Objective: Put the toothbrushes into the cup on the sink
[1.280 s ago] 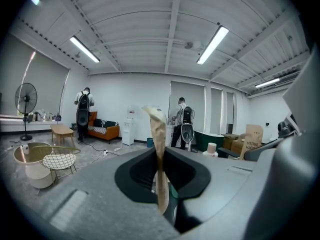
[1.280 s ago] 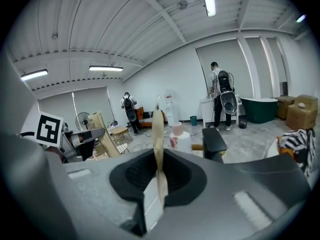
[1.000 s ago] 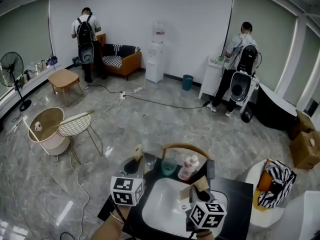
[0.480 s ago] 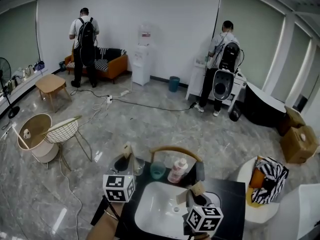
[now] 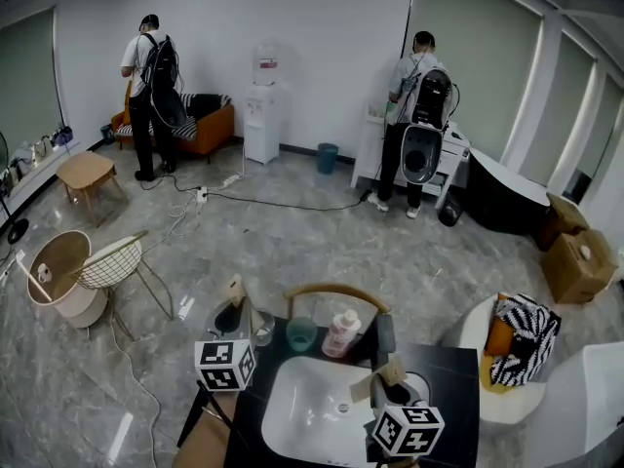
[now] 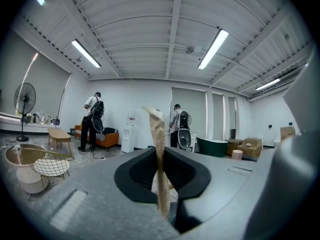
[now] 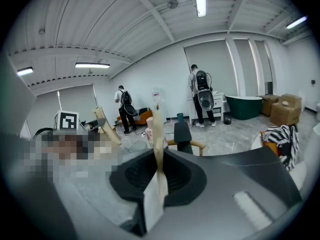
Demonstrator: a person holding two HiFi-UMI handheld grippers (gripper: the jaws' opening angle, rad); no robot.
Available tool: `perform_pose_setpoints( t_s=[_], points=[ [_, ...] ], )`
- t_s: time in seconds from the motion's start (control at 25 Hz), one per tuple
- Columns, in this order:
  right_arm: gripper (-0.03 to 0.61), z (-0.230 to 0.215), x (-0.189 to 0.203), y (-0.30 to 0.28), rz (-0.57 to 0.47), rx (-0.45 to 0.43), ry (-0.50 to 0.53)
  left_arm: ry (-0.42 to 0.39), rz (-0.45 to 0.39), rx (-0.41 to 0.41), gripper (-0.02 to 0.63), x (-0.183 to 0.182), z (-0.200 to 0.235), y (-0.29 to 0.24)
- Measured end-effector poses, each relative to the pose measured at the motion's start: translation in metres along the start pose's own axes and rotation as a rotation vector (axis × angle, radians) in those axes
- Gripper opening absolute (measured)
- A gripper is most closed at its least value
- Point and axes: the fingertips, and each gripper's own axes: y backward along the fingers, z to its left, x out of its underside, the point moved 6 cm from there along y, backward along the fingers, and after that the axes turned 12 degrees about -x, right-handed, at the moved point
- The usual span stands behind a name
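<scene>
Left gripper [image 5: 234, 315] jaws pinch first toothbrush [image 6: 159, 154], upright. Right gripper [image 5: 388, 388] jaws pinch second toothbrush [image 7: 158, 144]. Cup [image 5: 301, 334] stands at sink's [image 5: 292, 427] 12 o'clock edge.

Large studio hall staged as mock home corners, marble floor [image 5: 292, 247], orange sofa [image 5: 203, 125], water dispenser [image 5: 261, 115], dark bathtub [image 5: 502, 201], white sink [image 5: 302, 409] set in black counter [image 5: 458, 390], cardboard boxes [image 5: 575, 261]
</scene>
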Motion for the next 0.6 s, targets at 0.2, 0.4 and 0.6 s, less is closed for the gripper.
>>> perform_pose_setpoints(
  t_s=[0.2, 0.4, 0.6],
  points=[
    [0.038, -0.007, 0.002, 0.004, 0.006, 0.022, -0.007, 0.023, -0.027, 0.003, 0.037, -0.001, 0.002, -0.012],
    [0.038, -0.012, 0.001, 0.006, 0.011, 0.036, -0.014, 0.038, -0.028, 0.003, 0.037, 0.000, 0.003, -0.018],
    [0.038, -0.016, 0.001, 0.002, 0.016, 0.034, -0.016, 0.045, -0.033, 0.006, 0.037, 0.000, 0.001, -0.022]
  ],
)
